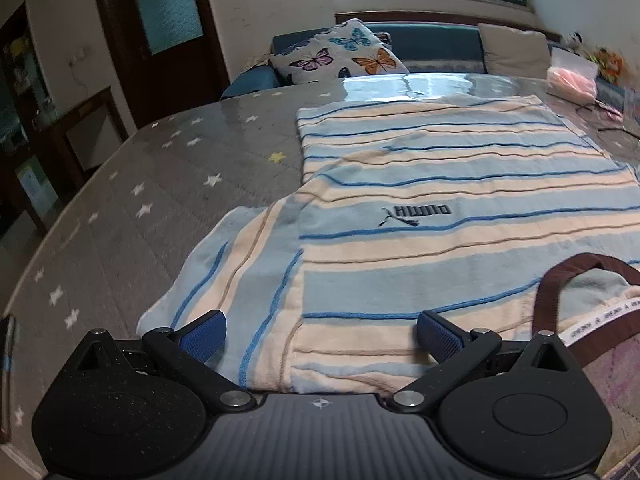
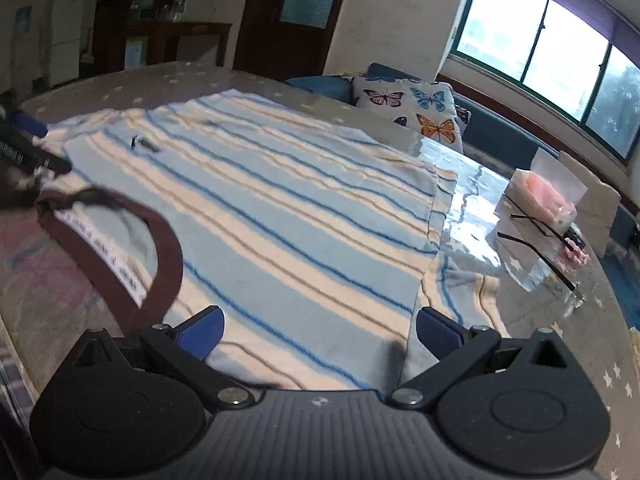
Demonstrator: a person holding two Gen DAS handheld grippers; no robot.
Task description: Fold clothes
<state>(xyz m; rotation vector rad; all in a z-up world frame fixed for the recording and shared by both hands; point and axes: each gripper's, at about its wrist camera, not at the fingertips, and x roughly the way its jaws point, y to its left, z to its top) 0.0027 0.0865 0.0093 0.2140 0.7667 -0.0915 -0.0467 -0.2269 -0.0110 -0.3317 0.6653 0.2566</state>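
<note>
Grey star-print table cover (image 1: 168, 184) is seen filling the left wrist view, with a glossy clear sheet laid over it. A striped shirt (image 1: 440, 200) (light blue and cream, dark logo on the chest) is spread flat on it, front up, one sleeve (image 1: 224, 272) stuck out toward the table's left edge. The brown collar (image 1: 560, 280) is seen at lower right. The left gripper (image 1: 322, 332) is held with its blue pads wide apart, just over the shoulder area, nothing pinched. A butterfly cushion (image 1: 340, 52) is parked on a blue sofa behind the table.

From the right wrist view, the same shirt (image 2: 280, 208) is seen lying lengthwise, collar (image 2: 160, 248) at left, hem toward the window. The right gripper (image 2: 320, 334) is spread open too, over the shirt's near edge, nothing caught between the pads. A pair of glasses (image 2: 536, 240) and a pink packet (image 2: 544, 192) are seen on the table at right, well apart from the shirt. The left gripper (image 2: 28, 140) is glimpsed at far left by the shoulder.
</note>
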